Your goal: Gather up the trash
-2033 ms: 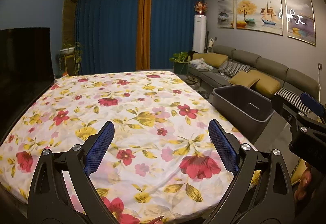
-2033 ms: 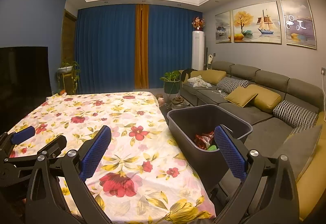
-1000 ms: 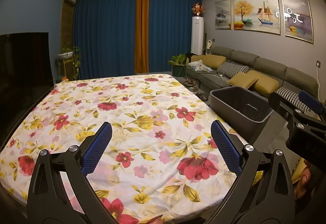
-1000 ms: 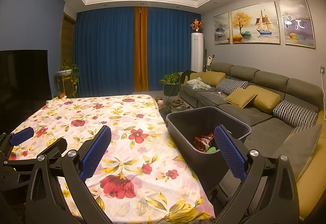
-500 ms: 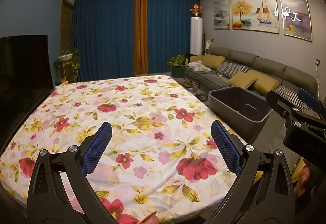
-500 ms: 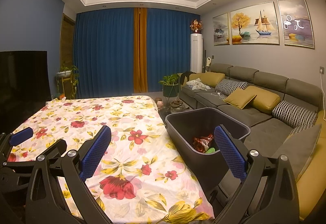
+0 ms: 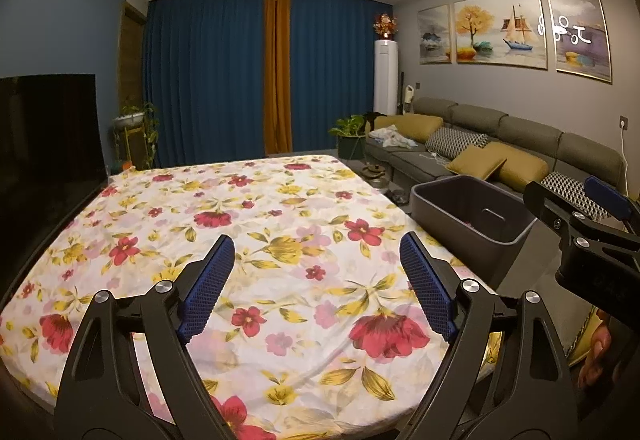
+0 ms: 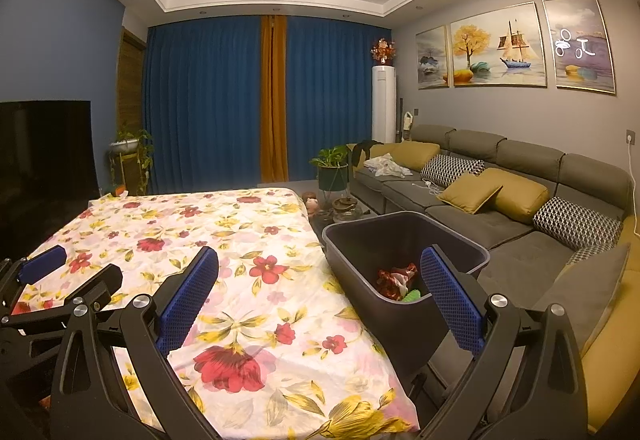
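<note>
A dark grey bin (image 8: 404,240) stands at the right edge of the table with the floral cloth (image 8: 240,240). Crumpled red and white trash (image 8: 396,280) and a green piece lie inside it. The bin also shows in the left wrist view (image 7: 472,207). My left gripper (image 7: 318,284) is open and empty above the near part of the cloth (image 7: 260,224). My right gripper (image 8: 320,300) is open and empty, held near the table's right edge with its right finger in front of the bin. No trash shows on the cloth.
A grey sofa (image 8: 500,207) with yellow and patterned cushions runs along the right wall. A dark TV screen (image 7: 44,143) stands at the left. Potted plants (image 8: 332,167) and small items sit on the floor beyond the table. Blue curtains hang at the back.
Both grippers have tilted and risen slightly, so the table and bin sit lower in each view. Both stay open and empty.
</note>
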Action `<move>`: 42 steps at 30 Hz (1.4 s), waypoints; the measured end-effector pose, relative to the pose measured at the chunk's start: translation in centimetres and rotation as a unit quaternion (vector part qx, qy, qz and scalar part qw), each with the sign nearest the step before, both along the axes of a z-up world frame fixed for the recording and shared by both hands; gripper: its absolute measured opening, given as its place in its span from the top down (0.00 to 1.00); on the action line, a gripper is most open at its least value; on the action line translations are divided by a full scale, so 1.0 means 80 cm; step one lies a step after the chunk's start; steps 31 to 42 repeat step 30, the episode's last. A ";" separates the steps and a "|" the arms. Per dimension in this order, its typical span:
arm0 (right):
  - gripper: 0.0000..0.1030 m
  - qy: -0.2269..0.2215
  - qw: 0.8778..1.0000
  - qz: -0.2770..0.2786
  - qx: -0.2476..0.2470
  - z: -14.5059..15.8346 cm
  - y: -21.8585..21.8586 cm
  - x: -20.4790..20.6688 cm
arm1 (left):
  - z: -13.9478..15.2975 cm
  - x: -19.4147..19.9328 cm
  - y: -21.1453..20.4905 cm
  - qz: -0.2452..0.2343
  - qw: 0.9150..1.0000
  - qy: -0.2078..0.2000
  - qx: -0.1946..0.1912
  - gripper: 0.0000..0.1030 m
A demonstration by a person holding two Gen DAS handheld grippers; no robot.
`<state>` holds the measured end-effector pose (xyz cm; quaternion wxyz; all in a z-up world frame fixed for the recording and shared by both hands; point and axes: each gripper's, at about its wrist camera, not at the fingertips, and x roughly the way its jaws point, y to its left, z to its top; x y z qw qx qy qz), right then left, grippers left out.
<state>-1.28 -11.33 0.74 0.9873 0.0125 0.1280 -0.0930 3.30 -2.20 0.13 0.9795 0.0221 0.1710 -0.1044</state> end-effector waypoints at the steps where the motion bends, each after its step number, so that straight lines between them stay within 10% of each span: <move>1: 0.05 0.000 1.000 0.000 0.000 0.000 0.000 0.000 | 0.000 0.000 0.000 0.000 1.000 0.000 0.001 0.19; 42: 0.05 0.002 1.000 -0.003 0.001 -0.004 -0.004 -0.001 | -0.002 0.001 0.004 0.012 1.000 0.002 0.007 0.12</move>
